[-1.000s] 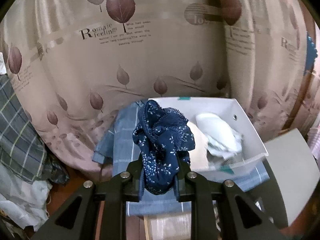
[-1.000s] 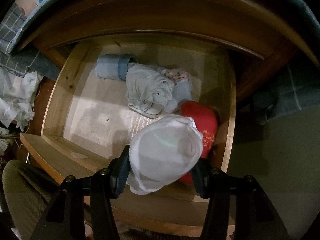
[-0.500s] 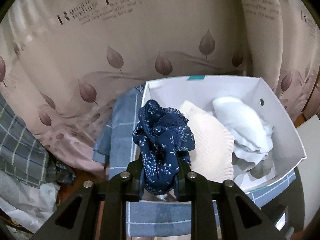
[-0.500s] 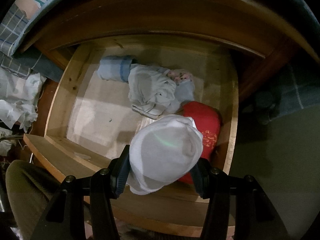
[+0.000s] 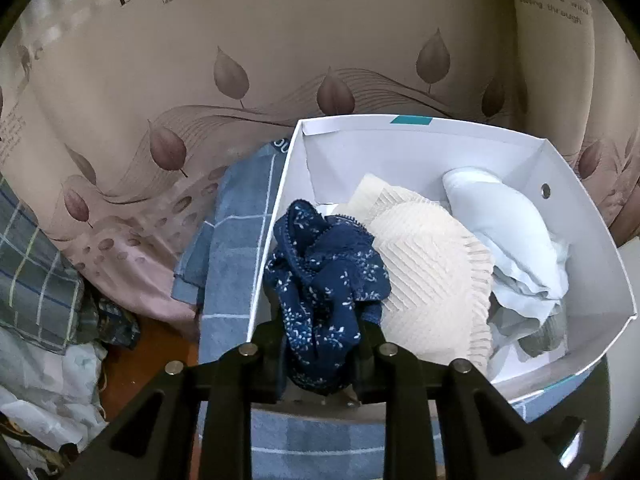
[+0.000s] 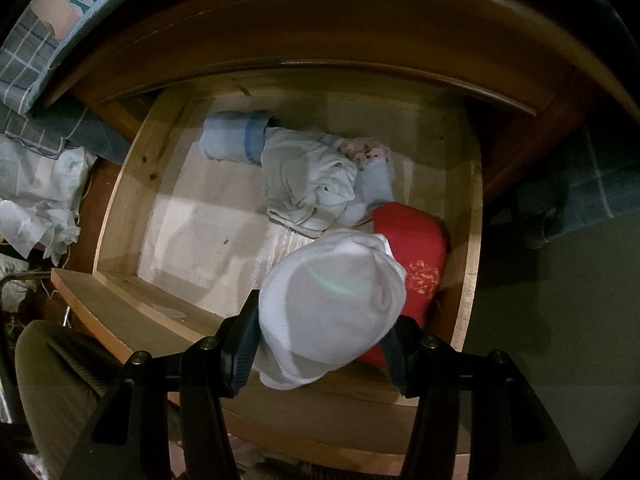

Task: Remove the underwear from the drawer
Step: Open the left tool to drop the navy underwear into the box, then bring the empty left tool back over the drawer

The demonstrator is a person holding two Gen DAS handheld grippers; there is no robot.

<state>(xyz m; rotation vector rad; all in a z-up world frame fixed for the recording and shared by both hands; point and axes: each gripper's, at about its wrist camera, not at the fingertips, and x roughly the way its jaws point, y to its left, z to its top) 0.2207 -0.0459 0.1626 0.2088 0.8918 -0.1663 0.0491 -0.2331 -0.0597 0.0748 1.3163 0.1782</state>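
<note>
1. My left gripper (image 5: 322, 354) is clamped on a bunched-up navy floral pair of underwear (image 5: 326, 280). The jaws have just eased open a touch, but the fabric is wedged between them and the pads look like they're pressing on it.
2. That navy pair hangs over the near-left corner of a white box (image 5: 592, 240), right above its left wall.
3. Inside the box there's a cream ribbed piece (image 5: 432, 280) in the middle and a pale blue garment (image 5: 508, 232) on the right, touching each other.
4. The box sits on a blue checked cloth (image 5: 236, 248), with a leaf-print curtain (image 5: 200, 80) behind it.
5. My right gripper (image 6: 322, 344) is gripping a rounded white pair of underwear (image 6: 332, 300), jaws fairly wide apart with a pad on each side of the bundle.
6. It's held above the front right part of the open wooden drawer (image 6: 128, 184).
7. Down in the drawer: a red piece (image 6: 416, 248) right under the white one, a grey-white crumpled garment (image 6: 308, 184) beside it, and a light blue roll (image 6: 232, 140) toward the back left. The left half of the drawer floor is bare.
</note>
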